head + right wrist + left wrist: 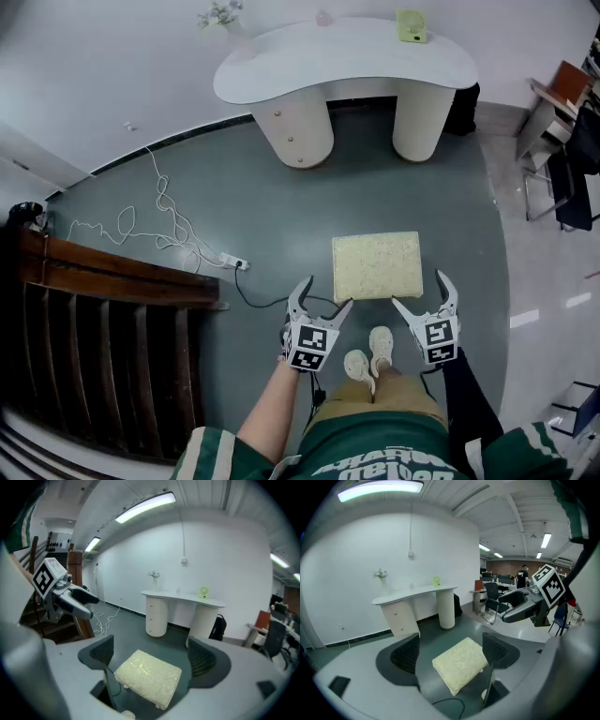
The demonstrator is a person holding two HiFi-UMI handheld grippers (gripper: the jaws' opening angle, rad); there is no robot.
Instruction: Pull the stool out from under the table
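The stool [377,266], a low seat with a cream textured cushion, stands on the grey floor well in front of the white curved table [347,56], not under it. My left gripper [326,292] hovers open at the stool's near left corner. At the near right corner my right gripper [419,289] is open too. In the left gripper view the stool [459,663] lies beyond and between the spread jaws of that gripper [450,654], untouched. The right gripper view shows the stool [147,677] the same way, ahead of the gripper [152,658]. Neither holds anything.
A white power strip [232,262] with a tangled cable lies left of the stool. Dark wooden railing [103,281] fills the left side. Chairs [562,141] stand at the right, a black bag [464,108] by the table leg. The person's feet [370,352] are just behind the stool.
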